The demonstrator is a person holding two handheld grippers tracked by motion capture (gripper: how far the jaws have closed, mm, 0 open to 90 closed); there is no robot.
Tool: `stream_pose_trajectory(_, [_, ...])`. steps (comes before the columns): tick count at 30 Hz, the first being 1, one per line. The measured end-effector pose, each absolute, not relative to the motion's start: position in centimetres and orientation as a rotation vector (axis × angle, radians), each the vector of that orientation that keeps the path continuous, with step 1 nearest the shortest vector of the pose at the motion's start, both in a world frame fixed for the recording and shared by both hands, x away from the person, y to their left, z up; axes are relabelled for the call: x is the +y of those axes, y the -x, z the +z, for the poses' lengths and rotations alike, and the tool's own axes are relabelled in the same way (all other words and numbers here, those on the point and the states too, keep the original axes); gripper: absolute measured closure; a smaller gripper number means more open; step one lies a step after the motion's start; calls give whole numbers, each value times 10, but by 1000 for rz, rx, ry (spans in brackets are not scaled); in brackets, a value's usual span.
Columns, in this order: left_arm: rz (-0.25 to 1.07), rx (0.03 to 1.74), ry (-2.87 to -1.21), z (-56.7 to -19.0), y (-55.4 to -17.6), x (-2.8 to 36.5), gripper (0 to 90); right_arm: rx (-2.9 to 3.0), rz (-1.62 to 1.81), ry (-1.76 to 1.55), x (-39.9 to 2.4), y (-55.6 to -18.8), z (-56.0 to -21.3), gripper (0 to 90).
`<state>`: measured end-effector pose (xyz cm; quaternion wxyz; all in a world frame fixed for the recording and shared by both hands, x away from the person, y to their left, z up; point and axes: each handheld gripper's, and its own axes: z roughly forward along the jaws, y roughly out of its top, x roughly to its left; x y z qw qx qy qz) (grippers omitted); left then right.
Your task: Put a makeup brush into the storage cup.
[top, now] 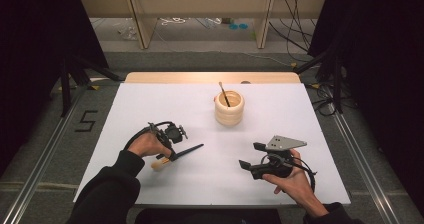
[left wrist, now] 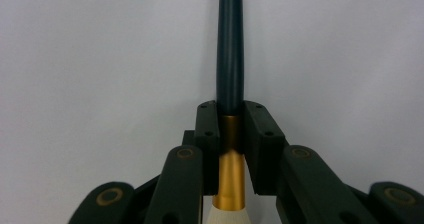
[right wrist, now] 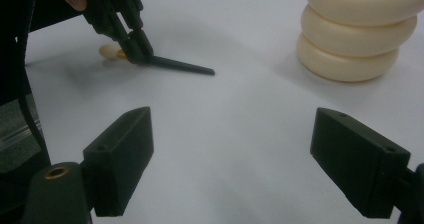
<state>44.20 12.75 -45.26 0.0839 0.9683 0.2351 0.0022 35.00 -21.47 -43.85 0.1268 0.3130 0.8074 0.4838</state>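
Where pads clamp, brush ferrule hides.

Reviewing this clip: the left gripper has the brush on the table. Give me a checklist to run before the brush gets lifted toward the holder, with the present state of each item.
1. Left gripper shut on the brush: ok, the jaws clamp the gold ferrule.
2. Brush centred between the jaws: ok in the left gripper view.
3. Brush off the table: cannot tell; it lies low and near level.
4. Right gripper clear of the path: ok, open, empty and apart from the brush.
5. Holder upright: ok, it stands on the table.
6. Room in the holder: cannot tell; another brush already leans inside it.
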Motion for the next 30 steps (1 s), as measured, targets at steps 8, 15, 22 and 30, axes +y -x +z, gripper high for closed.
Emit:
stream_pose_trajectory(8, [-43,658,-2833,-442,-432,125,776,2343,1410,-864,-210,-347,-436,182])
stream_pose_trajectory(15, [-83,605,-2788,-432,-424,115,776,2343,1391,-766,-202,-343,-433,182])
stream_pose_trajectory(22, [-105,583,-2751,-426,-419,111,776,2329,1323,-621,-189,-335,-430,194])
stream_pose_trajectory(30, [-146,555,-2706,-425,-412,99,776,2326,1271,-462,-173,-328,-428,189])
